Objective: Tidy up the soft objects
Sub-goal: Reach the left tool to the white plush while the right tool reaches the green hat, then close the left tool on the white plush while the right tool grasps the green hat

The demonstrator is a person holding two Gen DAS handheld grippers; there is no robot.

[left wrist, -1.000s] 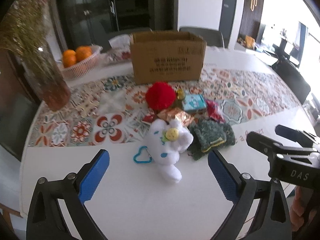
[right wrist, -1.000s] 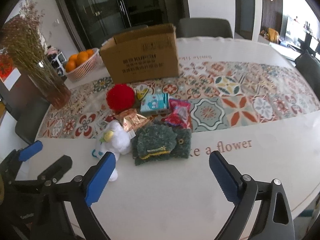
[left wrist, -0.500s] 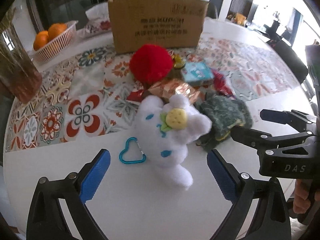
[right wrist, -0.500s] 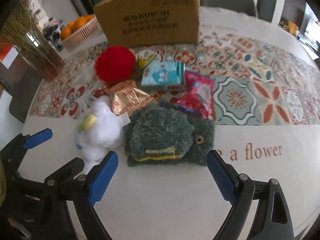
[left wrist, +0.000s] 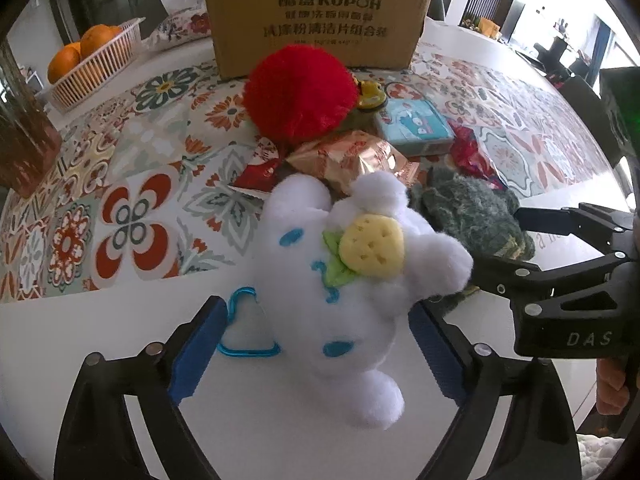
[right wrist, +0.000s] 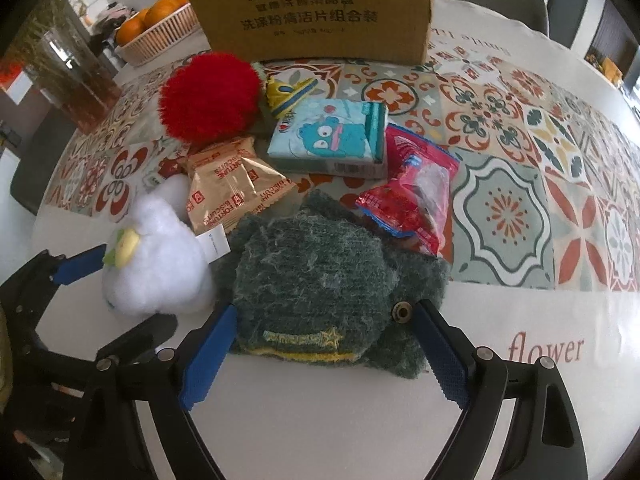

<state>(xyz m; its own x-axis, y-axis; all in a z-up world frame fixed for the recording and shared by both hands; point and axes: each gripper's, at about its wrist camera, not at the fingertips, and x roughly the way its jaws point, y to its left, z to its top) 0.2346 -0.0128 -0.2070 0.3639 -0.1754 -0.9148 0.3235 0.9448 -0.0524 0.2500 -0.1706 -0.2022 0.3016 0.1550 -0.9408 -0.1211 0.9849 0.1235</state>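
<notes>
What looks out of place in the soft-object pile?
Snack packets are mixed in with the soft toys: a gold biscuit packet lies against the white plush, and a red wrapper overlaps the green knit hat. A tissue pack sits among them too.

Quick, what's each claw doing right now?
Left gripper: open, jaws on either side of the white plush toy.
Right gripper: open, jaws on either side of the green knitted hat.

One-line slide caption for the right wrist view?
Open right gripper straddles the green knitted hat on the table, white plush toy beside it.
</notes>
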